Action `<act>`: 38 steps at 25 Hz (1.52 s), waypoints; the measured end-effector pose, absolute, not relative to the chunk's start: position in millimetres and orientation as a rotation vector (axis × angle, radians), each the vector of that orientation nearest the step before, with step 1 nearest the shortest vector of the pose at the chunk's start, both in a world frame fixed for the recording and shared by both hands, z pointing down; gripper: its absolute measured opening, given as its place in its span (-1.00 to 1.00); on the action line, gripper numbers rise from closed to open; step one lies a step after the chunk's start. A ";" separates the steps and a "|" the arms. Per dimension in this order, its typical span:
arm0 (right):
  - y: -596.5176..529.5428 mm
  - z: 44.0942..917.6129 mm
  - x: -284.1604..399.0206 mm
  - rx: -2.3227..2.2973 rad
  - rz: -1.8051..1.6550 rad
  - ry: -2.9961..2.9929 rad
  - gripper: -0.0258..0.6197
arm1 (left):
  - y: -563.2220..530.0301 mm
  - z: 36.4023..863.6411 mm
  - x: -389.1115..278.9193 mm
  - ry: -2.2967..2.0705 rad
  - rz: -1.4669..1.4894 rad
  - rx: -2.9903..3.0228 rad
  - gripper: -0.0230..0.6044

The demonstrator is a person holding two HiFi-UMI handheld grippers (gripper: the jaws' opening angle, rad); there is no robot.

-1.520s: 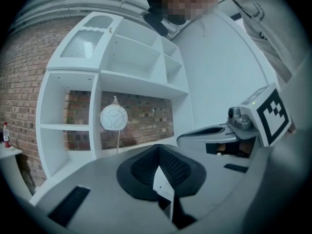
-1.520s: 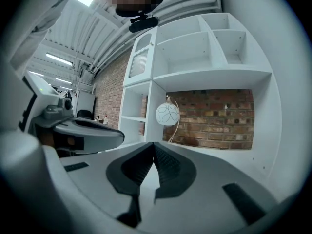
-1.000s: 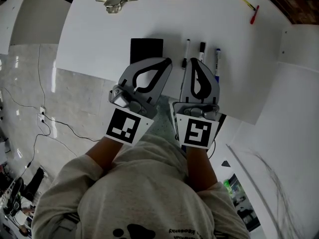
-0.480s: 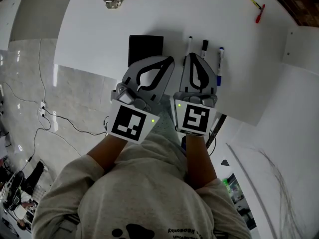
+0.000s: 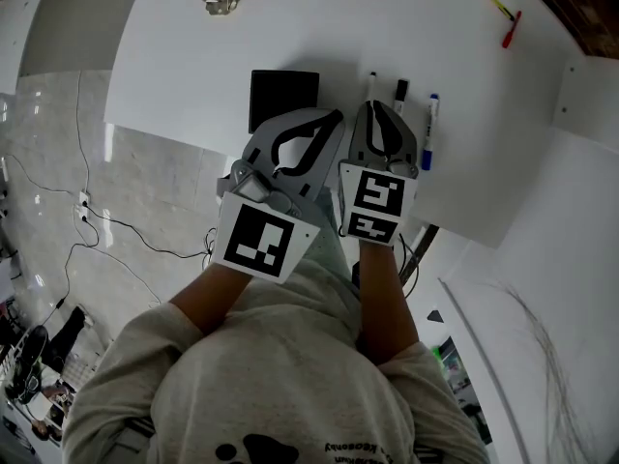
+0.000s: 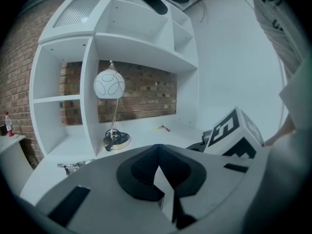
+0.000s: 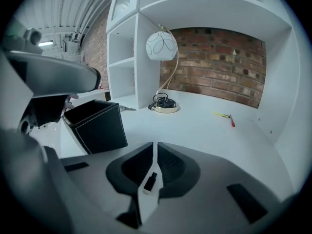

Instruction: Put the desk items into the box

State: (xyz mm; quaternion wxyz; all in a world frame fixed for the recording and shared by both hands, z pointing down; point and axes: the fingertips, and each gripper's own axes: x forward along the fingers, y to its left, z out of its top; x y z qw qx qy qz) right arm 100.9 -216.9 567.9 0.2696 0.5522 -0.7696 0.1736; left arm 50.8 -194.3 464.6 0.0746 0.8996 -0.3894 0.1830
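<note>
Black, stitched square box (image 7: 95, 126) stands near left gripper (image 6: 157, 149) and right gripper (image 7: 155, 146), ribbed fingers (image 7: 139, 167) all together.

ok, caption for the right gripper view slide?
Right gripper, jaws shut, over a marker on the white desk; black box at left, globe lamp behind.

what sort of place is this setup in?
Probably a study or home-office nook: a white desk with built-in shelves, a globe desk lamp against a brick wall, markers and a black box.
</note>
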 end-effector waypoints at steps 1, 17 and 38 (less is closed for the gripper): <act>-217.2 572.5 100.9 1.479 0.495 -2.059 -0.86 | -194.5 464.9 51.5 -1.164 0.555 2.697 -0.91; -225.3 613.6 108.3 1.411 0.772 -1.856 -0.85 | -207.0 466.5 48.6 -1.168 0.601 2.664 -0.91; -228.8 634.8 106.6 1.348 0.892 -1.729 -0.70 | -211.3 463.7 46.4 -1.180 0.564 2.661 -0.91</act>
